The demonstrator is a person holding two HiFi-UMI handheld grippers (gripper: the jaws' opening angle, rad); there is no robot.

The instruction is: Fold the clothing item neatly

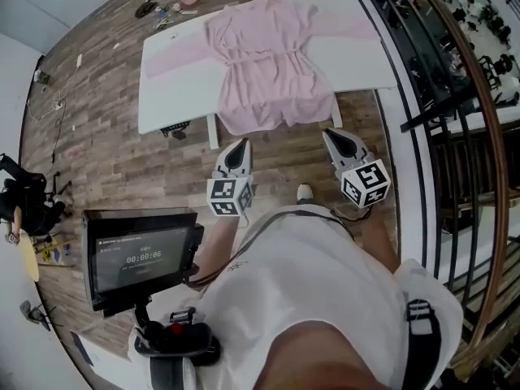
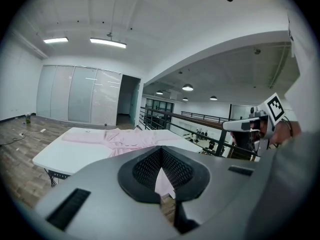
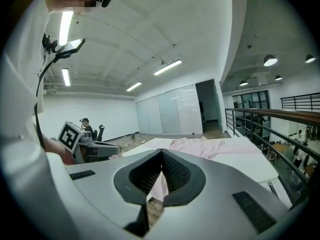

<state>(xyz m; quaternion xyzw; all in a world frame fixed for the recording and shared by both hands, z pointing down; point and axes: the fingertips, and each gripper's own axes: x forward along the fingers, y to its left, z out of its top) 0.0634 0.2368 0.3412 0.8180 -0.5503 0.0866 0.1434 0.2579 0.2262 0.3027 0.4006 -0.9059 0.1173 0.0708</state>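
1. Item: pink robe [image 1: 268,63], a wrap-style garment with a tie drawn across the waist.
2. Location: it lay front-up on the white bench [image 1: 162,96]. The sleeves were spread to either side and the collar lay at the far edge. The hem hung over the near edge, towards the person.
3. Left hand-held gripper [image 1: 237,145]: its jaws were pressed together with nothing between them. It was held over the wooden floor, short of the bench and well apart from the robe.
4. Right hand-held gripper [image 1: 335,139]: its jaws were likewise pressed together and empty. It was level with the left one and also short of the bench.
5. Handling, judged: the cloth looked light, soft and limp.
   - It would probably sag and crease wherever it was unsupported.
   - It was not fragile, though it could slide on the smooth bench top if dragged.
   - The waist tie might shift or bunch during a fold.
6. Where to take hold, judged:
   - A sleeve cuff and the shoulder seam on the same side looked best for carrying a sleeve across the body.
   - The two hem corners suited a lengthwise fold.
   - A pinch through a single edge, one gripper per corner, should keep the layers flat.
7. Status: the fold was not yet begun and the garment lay fully spread.
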